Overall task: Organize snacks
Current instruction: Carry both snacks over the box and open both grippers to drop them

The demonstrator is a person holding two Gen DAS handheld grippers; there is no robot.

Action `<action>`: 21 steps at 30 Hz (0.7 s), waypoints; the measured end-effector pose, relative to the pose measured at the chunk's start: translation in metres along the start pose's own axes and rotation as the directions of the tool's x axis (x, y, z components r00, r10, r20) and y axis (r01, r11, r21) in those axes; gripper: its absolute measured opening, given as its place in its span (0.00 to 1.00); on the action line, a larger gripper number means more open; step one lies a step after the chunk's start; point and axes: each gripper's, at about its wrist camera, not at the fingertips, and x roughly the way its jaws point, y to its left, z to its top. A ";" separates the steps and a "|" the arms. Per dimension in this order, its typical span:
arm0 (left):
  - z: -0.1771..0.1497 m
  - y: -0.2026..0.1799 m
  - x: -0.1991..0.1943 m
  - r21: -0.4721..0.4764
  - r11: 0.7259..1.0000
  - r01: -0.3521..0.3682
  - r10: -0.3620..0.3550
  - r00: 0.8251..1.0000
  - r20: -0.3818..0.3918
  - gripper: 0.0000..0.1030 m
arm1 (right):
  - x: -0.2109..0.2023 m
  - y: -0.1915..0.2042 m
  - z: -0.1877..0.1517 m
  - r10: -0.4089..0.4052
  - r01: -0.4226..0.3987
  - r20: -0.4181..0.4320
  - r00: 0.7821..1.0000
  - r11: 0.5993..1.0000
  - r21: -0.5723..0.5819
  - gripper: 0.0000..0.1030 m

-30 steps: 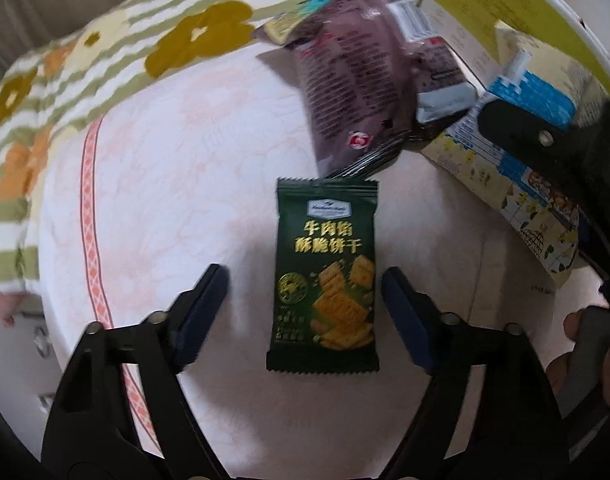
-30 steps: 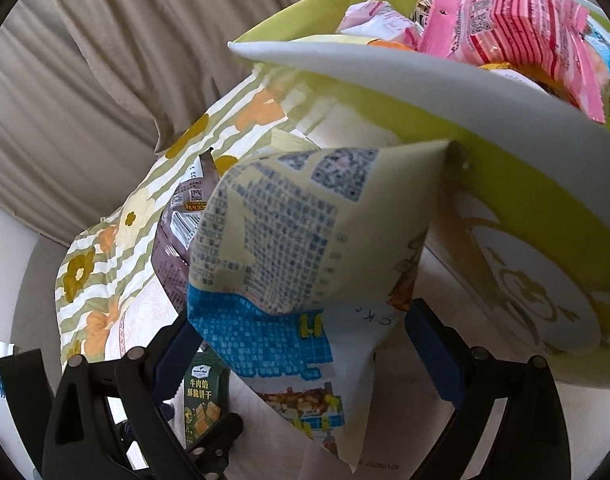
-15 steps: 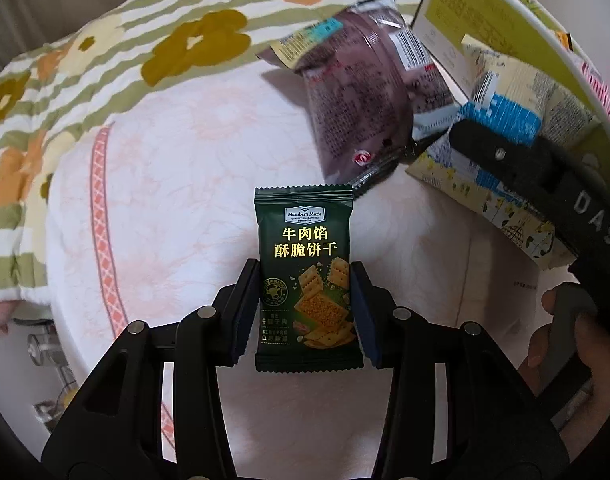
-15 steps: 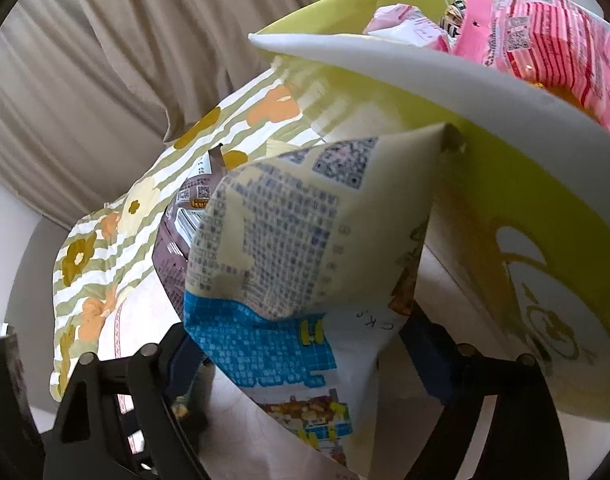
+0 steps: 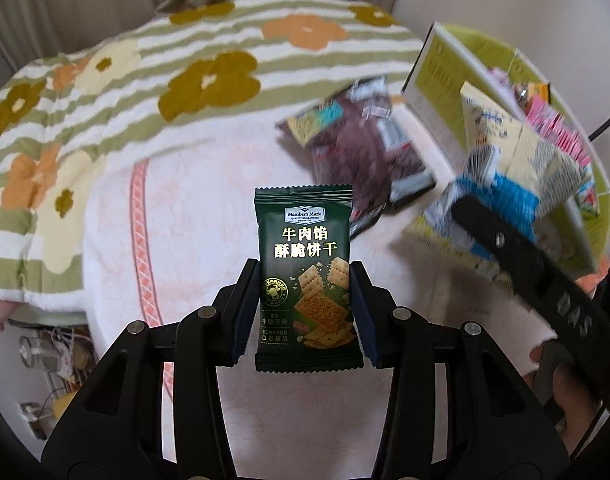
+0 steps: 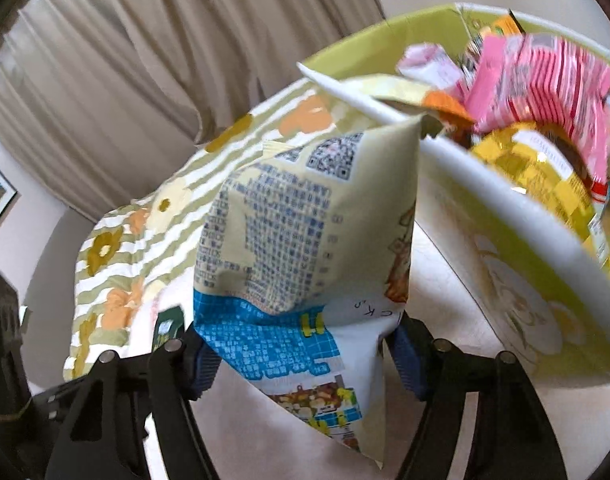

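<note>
Motion blur smears the purple snack bag and the yellow-and-blue bag at the left wrist view's right side, their print unreadable. In the right wrist view, the pink packets inside the green box blur together, and the frame's right edge cuts the box off.

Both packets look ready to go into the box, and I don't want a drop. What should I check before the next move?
1. Left gripper jaws clamped on the dark green cracker packet: ok.
2. Right gripper jaws, just closing, pressing the pale yellow and blue snack bag: ok.
3. Green packet clear of the bed: cannot tell.
4. Room in the yellow-green cardboard box: cannot tell, it looks crowded.
5. Dark purple snack bag left on the bed: not ok.
</note>
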 end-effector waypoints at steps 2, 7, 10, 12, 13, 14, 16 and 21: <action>0.008 -0.003 -0.017 -0.005 1.000 0.013 -0.013 0.999 0.037 0.39 | -0.014 0.004 0.005 0.029 -0.029 0.009 1.000 1.000 -0.010 0.66; 0.029 -0.018 -0.053 0.008 1.000 0.027 -0.028 0.993 0.113 0.39 | -0.060 0.012 0.026 0.108 -0.105 0.046 0.993 0.993 -0.059 0.66; 0.041 -0.036 -0.072 0.004 0.999 0.048 -0.048 0.987 0.150 0.39 | -0.086 0.001 0.044 0.142 -0.137 0.061 0.988 0.987 -0.083 0.66; 0.047 -0.053 -0.083 0.004 0.998 0.056 -0.056 0.983 0.176 0.39 | -0.097 -0.008 0.057 0.161 -0.156 0.057 0.985 0.984 -0.091 0.66; 0.048 -0.060 -0.086 0.005 0.998 0.060 -0.059 0.981 0.185 0.39 | -0.104 -0.016 0.064 0.171 -0.166 0.055 0.984 0.981 -0.098 0.66; 0.052 -0.070 -0.090 0.006 0.998 0.063 -0.063 0.979 0.196 0.39 | -0.110 -0.024 0.071 0.178 -0.172 0.050 0.983 0.979 -0.108 0.66; 0.057 -0.094 -0.096 0.009 0.998 0.064 -0.064 0.974 0.217 0.39 | -0.122 -0.040 0.088 0.185 -0.177 0.042 0.982 0.975 -0.136 0.66; 0.070 -0.155 -0.101 -0.028 0.995 0.091 -0.082 0.966 0.245 0.39 | -0.138 -0.085 0.132 0.186 -0.188 -0.032 0.982 0.958 -0.217 0.66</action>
